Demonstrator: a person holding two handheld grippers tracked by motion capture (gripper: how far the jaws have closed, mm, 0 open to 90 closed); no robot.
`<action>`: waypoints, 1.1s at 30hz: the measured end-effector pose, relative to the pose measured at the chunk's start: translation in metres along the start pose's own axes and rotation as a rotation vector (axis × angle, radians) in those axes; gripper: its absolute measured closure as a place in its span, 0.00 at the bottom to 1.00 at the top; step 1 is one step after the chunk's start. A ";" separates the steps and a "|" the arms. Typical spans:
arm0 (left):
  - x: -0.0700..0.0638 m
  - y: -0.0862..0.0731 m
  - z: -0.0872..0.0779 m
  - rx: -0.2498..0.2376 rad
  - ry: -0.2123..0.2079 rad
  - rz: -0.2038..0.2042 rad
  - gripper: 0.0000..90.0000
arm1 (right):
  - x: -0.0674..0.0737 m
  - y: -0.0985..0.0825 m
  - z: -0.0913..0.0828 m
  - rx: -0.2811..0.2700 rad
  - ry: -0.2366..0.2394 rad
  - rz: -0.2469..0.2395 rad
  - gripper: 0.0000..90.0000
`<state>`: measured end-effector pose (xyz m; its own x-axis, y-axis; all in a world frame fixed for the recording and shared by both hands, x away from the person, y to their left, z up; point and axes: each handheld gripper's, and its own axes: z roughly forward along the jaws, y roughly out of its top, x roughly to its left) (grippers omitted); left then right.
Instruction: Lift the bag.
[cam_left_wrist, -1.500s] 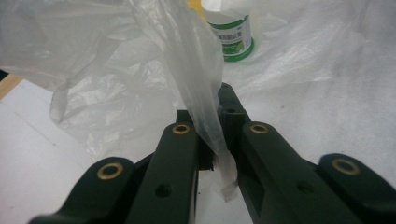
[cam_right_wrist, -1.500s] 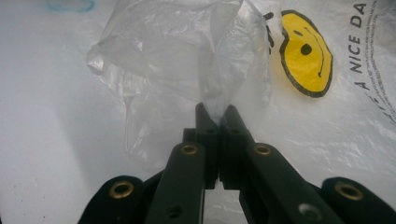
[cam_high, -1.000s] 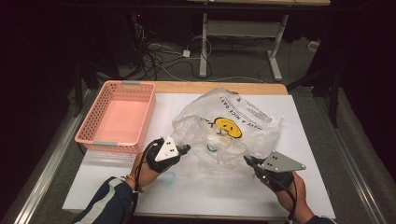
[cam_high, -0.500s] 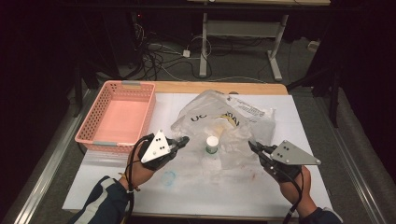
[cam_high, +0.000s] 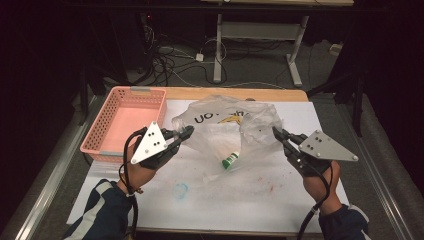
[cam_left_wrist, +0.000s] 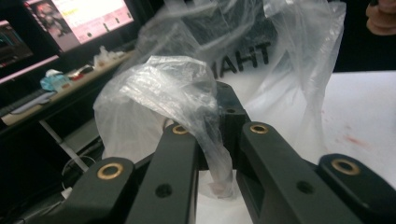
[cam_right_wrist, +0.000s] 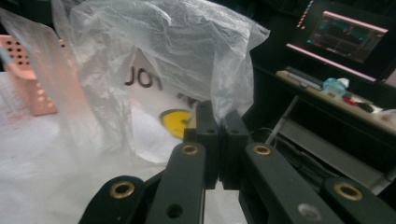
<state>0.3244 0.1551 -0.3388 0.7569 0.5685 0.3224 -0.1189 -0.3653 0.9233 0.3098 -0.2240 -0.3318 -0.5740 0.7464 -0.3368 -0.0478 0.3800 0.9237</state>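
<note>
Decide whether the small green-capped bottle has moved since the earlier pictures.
Yes. The green-capped bottle, upright under the bag before, now lies tipped on the white mat, nearer the table's front edge.

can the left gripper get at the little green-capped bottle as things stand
Probably not: the left gripper is shut on the plastic bag, and the green-capped bottle looks to lie under the bag's film.

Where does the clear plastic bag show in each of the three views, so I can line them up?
High view: the plastic bag hangs mid-table between the left tool and the right tool.
Left gripper view: the bag rises from the shut jaws, centre frame.
Right gripper view: the bag spreads across the upper left and centre.
Shared landmark: the bag's dark lettering.
</note>
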 end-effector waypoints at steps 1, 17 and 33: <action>0.003 0.003 -0.001 -0.009 0.005 -0.002 0.96 | -0.003 0.002 0.001 -0.004 -0.010 0.001 1.00; 0.033 -0.012 0.074 0.064 0.039 -0.054 0.96 | -0.047 0.000 0.071 0.113 -0.047 0.097 1.00; 0.036 -0.048 0.149 0.138 0.150 -0.237 0.97 | -0.074 -0.013 0.114 0.190 -0.117 0.257 1.00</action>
<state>0.4531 0.0829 -0.4032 0.6484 0.7486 0.1387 0.1452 -0.3004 0.9427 0.4459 -0.2221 -0.3399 -0.4493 0.8844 -0.1264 0.2453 0.2582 0.9344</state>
